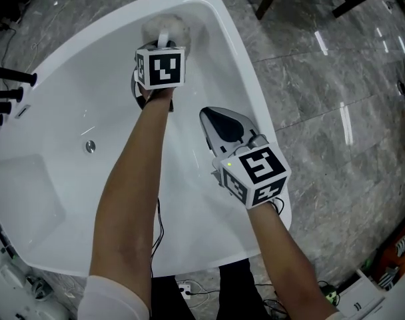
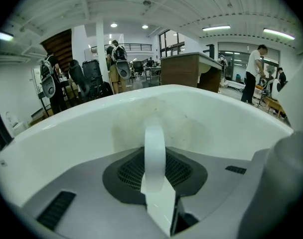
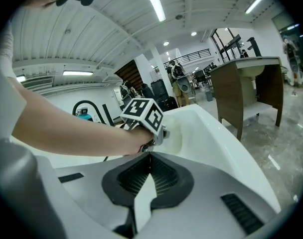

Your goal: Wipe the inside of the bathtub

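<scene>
Bathtub [image 1: 62, 199]: white, corner type, set on a grey stone floor [image 1: 336, 79].
Wiping pad [image 1: 168, 27]: pale, fuzzy, pressed against the far inner wall. Its white strap [image 2: 155, 148] is clamped by the left gripper [image 1: 164, 44].
Right gripper [image 1: 212, 119]: jaws closed together, nothing held, kept above the tub's right rim.

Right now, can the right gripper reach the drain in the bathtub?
Probably not directly. The right gripper hangs by the bathtub rim, and the left forearm, stretched toward the pad, lies between it and the drain. It would have to pass over that arm.
</scene>
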The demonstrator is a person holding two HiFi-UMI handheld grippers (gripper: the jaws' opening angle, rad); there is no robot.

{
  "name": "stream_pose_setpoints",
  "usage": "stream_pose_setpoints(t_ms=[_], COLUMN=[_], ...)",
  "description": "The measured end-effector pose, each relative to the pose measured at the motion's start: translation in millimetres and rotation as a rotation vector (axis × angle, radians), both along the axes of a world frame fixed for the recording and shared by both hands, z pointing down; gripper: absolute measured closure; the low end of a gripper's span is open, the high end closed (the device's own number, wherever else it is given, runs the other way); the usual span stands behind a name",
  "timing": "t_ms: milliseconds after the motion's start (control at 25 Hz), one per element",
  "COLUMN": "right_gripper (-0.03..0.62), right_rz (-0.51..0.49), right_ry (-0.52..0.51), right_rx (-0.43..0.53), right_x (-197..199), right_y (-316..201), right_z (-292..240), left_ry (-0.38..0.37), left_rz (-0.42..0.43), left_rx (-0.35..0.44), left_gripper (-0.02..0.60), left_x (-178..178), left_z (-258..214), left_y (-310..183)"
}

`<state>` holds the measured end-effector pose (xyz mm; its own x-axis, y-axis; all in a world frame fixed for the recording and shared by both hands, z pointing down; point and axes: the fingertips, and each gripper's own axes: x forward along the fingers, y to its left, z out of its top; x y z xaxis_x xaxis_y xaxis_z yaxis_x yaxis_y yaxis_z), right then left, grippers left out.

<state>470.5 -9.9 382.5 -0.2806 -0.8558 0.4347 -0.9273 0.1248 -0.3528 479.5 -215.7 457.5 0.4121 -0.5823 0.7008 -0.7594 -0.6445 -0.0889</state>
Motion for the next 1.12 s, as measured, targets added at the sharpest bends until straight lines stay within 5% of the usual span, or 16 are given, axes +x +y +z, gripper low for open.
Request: stream_pose_setpoints(t_ms=[360, 560, 1120], right_gripper=[0.574, 0.574, 0.574], right_rz=[-0.077, -0.073, -0.173], right_ry=[0.113, 0.081, 0.113], right_rx=[-0.007, -0.015, 0.015], right_x=[-27, -46, -151], right_y=[-55, -68, -84], right_z=[9, 12, 10], left_ry=[-0.003, -0.017, -0.079], left_rz=[-0.04, -0.037, -0.104], left_rx=[-0.012, -0.008, 0.029], left_gripper=[0.483, 0.483, 0.483], left_x=[-65, -107, -260], left_z=[-2, -4, -13], left_y=[-13, -20, -54])
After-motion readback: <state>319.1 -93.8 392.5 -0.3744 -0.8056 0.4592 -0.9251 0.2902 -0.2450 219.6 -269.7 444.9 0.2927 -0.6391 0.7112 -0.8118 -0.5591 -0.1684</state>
